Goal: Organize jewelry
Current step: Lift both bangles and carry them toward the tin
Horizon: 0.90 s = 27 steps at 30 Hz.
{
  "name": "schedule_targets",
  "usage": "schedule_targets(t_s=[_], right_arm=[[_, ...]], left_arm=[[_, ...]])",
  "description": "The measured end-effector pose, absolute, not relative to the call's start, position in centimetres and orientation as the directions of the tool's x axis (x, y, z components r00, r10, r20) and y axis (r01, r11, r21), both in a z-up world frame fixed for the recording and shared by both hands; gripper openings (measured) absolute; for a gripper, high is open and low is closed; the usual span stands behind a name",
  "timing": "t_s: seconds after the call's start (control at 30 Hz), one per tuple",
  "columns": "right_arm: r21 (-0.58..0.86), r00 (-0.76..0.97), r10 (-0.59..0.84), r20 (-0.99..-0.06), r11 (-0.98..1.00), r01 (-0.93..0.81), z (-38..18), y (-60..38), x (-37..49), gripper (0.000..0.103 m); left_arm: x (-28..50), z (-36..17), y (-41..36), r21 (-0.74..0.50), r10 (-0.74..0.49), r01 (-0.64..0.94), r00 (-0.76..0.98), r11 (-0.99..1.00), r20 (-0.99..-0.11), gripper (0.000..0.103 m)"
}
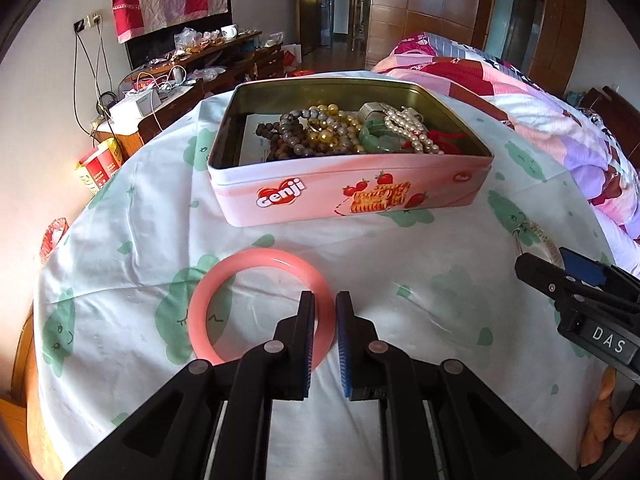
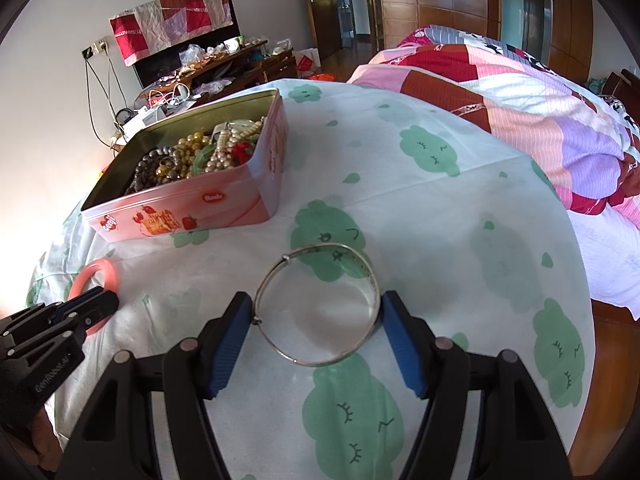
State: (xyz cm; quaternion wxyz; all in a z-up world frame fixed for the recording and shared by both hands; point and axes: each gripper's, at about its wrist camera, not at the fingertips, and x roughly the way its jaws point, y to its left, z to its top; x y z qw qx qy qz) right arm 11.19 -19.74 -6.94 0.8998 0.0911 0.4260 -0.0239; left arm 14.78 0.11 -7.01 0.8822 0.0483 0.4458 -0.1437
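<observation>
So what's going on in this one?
A person is sorting jewelry on a bed with two tools. The left hand-held gripper is shut on the rim of a pink bangle lying on the sheet. The right hand-held gripper straddles a thin silver bangle, one pad at each side. Both bangles lie outside the open pink tin, which is already full of beads and pearls.

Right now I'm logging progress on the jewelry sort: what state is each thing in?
Tin: lid off, holding beads and pearls.
Pink bangle: flat on cloth, outside tin.
Silver bangle: flat on cloth, between right jaws.
Left gripper: shut, empty.
Right gripper: open around silver bangle.
</observation>
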Motion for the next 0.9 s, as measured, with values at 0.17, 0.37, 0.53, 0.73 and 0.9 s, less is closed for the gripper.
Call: schedule_targets(t_s=[0.17,0.37,0.53,0.73,0.9], right_arm=[[0.142,0.636,0.033,-0.771,0.983,0.121,-7.0,-19.8,11.2,0.070],[0.171,0.647,0.055,-0.761,0.978,0.118,-6.8,-20.0,11.0,0.069],[0.199,0.700,0.089,-0.708,0.977,0.077,-5.8,-19.8,10.2,0.069],[0.119,0.769,0.051,-0.637,0.992,0.032,-4.2,-18.0,9.0,0.069],[0.108,0.820,0.055,-0.569,0.994,0.008,-3.1,-17.1,7.9,0.069]], left_arm=[[14.9,-6.9,1.1,-0.104,-0.254,0.285,0.560,0.953,-0.789,0.009],[13.5,-5.2,1.4,-0.104,-0.264,0.277,0.644,0.955,-0.718,0.009],[12.7,-3.3,1.6,-0.099,-0.268,0.270,0.713,0.958,-0.648,0.009],[12.0,-1.5,2.5,-0.098,-0.255,0.244,0.776,0.965,-0.577,0.009],[12.0,-1.3,3.1,-0.110,-0.247,0.225,0.784,0.968,-0.569,0.009]])
